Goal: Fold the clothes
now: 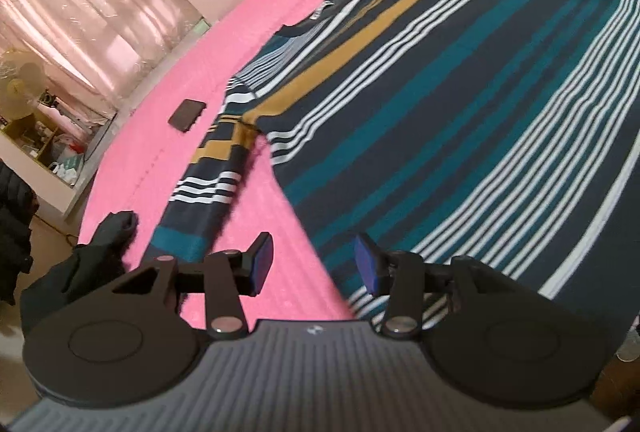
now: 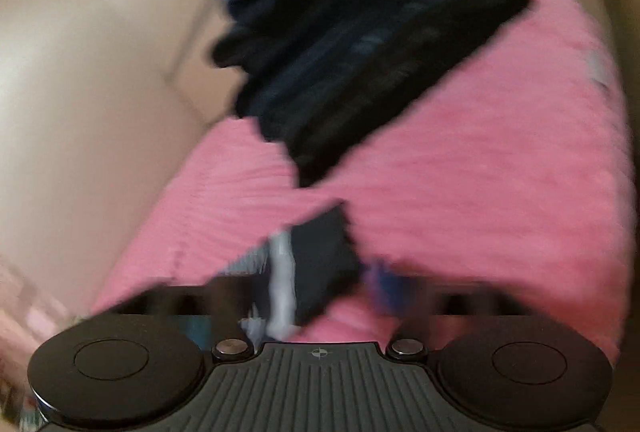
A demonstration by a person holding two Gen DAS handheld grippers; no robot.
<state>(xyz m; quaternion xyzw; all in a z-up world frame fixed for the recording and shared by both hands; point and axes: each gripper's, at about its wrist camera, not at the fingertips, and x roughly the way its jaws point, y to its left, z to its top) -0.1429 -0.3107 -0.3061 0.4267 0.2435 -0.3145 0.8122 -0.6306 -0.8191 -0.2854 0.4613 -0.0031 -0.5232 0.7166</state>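
The striped sweater is lying flat mid-bed, pink margin showing along its edges. The left gripper is hovering apart, empty, over the hem corner; the right gripper's state is blurring beyond telling.

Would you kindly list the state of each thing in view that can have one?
Striped sweater: spread flat on the pink bedspread, unfolded.
Sweater sleeve: lying straight beside the body.
Left tongs: open, nothing between them.
Right tongs: blurred, striped cloth between them; grip unclear.
Dark clothes: heaped at the bed's far end.
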